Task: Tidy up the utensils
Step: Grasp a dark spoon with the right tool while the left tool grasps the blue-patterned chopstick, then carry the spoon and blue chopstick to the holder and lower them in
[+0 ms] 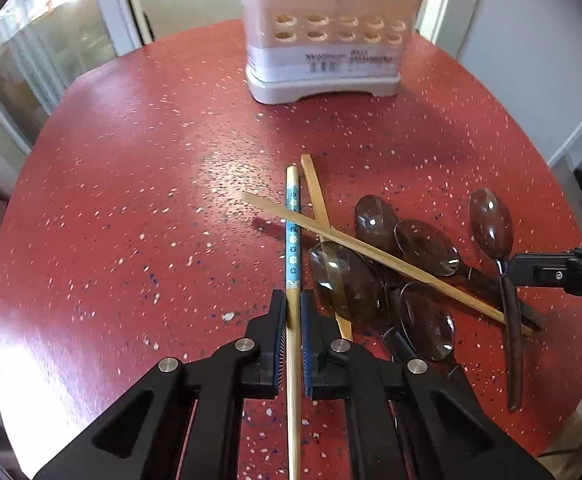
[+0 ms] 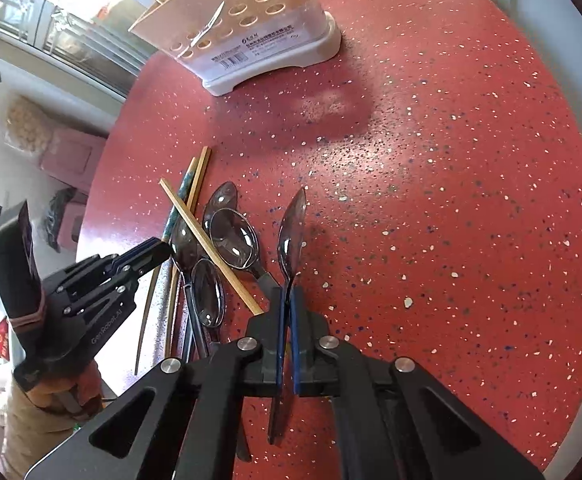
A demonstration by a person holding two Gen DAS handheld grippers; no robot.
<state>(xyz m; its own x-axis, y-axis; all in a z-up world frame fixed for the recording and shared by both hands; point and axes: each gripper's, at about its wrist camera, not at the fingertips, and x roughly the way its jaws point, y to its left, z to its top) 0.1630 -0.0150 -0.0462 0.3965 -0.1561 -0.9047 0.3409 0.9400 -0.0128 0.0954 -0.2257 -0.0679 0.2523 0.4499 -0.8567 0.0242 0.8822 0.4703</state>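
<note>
A: Start with the left wrist view. What has the left gripper (image 1: 293, 300) got?

B: It is clamped on the blue-patterned chopstick (image 1: 292, 240), pads on either side of the bamboo shaft just below the patterned band. The chopstick runs straight ahead from the jaws, and its far end passes under a plain chopstick (image 1: 387, 258) lying slantwise across the pile.

A: And the rest of the utensils?

B: A second plain chopstick (image 1: 317, 196) lies just right of the patterned one. Four clear brown spoons (image 1: 347, 280) are heaped to the right on the red speckled table (image 1: 131, 200). The white utensil holder (image 1: 323, 40), with two rows of round holes, stands upright at the far side, well apart from the pile. At the right edge the right gripper (image 1: 507, 270) pinches the neck of a fifth spoon (image 1: 491, 224).

A: Now the right wrist view.

B: The right gripper (image 2: 288, 296) is closed on that spoon (image 2: 291, 232), blue pads pressing its thin neck, bowl edge-on and pointing away. The heap (image 2: 233, 236) sits just left, the slanted chopstick (image 2: 211, 246) across it. The left gripper (image 2: 157, 250) comes in from the left, held by a person's hand (image 2: 51, 384). The holder (image 2: 259, 36) stands at the top.
</note>
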